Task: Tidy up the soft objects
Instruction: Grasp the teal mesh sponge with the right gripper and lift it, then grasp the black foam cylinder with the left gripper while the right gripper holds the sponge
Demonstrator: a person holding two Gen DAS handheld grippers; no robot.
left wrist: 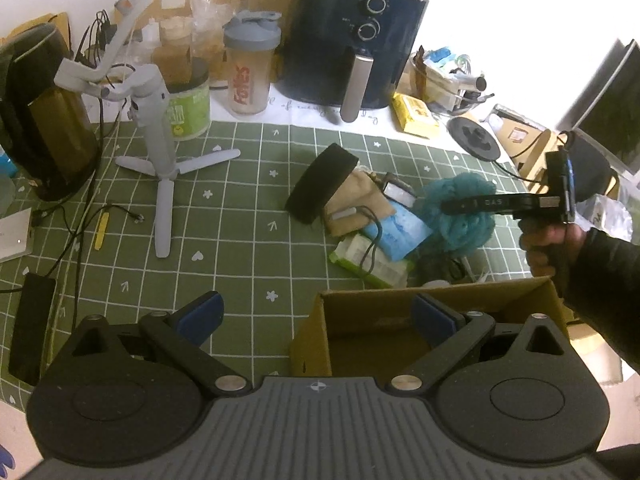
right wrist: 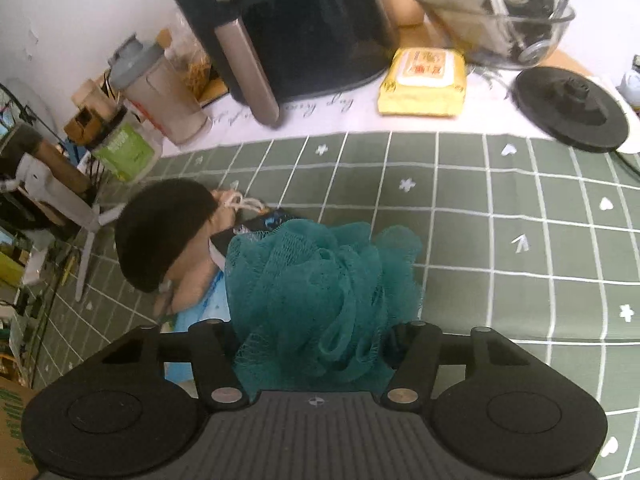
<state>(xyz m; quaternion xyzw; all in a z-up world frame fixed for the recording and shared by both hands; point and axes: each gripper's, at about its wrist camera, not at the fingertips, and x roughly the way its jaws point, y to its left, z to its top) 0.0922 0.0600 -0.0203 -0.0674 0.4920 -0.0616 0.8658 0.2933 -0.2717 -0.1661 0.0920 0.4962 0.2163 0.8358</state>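
Observation:
A teal mesh bath pouf [right wrist: 320,292] lies on the green checked cloth, at the right end of a small pile [left wrist: 466,216]. My right gripper [right wrist: 310,340] has its fingers pressed into both sides of the pouf; from the left wrist view it [left wrist: 448,205] reaches in from the right, held by a hand. Beside the pouf are a black round foam pad [left wrist: 322,182], a beige drawstring pouch [left wrist: 356,204], a blue soft pack [left wrist: 402,232] and a green-white wipes pack [left wrist: 372,260]. My left gripper [left wrist: 316,314] is open and holds nothing, over the near-left rim of an open cardboard box [left wrist: 440,292].
A dark air fryer [left wrist: 352,40], a shaker bottle [left wrist: 248,72], a green tub and a yellow wipes pack [left wrist: 414,114] line the back. A grey tripod gimbal [left wrist: 156,128], cables and a black power bank [left wrist: 30,336] occupy the left. A black round base [right wrist: 572,108] sits back right.

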